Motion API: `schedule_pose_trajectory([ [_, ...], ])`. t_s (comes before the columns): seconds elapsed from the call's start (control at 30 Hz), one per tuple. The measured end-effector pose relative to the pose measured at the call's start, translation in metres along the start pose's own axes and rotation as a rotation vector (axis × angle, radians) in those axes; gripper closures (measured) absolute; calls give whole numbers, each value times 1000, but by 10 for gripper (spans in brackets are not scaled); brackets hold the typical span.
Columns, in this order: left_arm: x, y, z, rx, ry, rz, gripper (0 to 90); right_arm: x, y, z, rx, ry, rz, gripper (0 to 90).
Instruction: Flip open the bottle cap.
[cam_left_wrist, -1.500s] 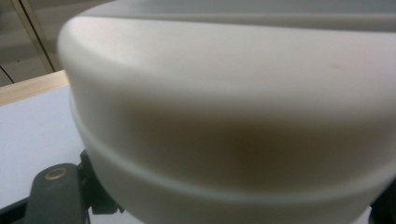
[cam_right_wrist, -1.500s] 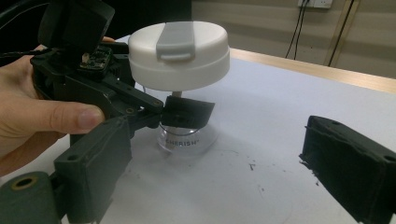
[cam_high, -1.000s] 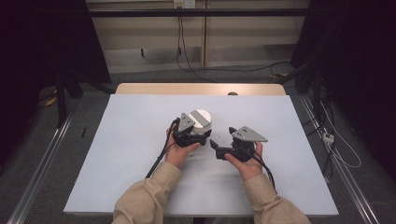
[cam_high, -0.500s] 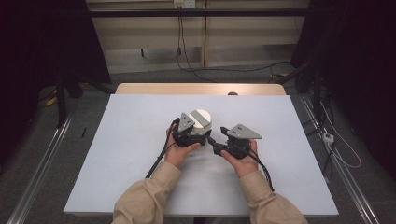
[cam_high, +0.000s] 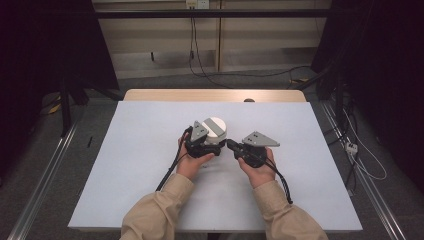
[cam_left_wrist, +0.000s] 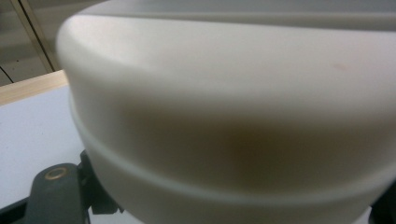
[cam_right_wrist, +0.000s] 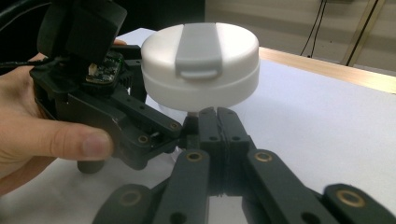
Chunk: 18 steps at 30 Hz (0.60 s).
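White table (cam_high: 140, 165) bears the work; left claw (cam_high: 212, 145) clamps the white container (cam_high: 215, 129); right claw (cam_right_wrist: 208, 116), jaws pressed together, sits just beneath it; lid (cam_right_wrist: 198, 44) not yet opened.

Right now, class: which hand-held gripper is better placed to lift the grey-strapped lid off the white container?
Probably the right hand-held gripper. Its jaws are closed with their tips just below the white container, seemingly free. The left hand-held gripper is pressed against the container's side, apparently steadying it.
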<state>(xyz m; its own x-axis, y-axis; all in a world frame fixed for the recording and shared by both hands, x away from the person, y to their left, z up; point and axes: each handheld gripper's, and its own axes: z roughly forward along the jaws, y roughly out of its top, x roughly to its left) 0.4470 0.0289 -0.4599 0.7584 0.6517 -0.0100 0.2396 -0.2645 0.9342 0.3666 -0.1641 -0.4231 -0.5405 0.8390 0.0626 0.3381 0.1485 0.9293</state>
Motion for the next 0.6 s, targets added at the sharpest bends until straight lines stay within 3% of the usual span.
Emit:
schedule_pose_trajectory([
  [0.6, -1, 0, 0, -5, 2, -1, 189, 2, 11, 9, 8, 14, -5, 900],
])
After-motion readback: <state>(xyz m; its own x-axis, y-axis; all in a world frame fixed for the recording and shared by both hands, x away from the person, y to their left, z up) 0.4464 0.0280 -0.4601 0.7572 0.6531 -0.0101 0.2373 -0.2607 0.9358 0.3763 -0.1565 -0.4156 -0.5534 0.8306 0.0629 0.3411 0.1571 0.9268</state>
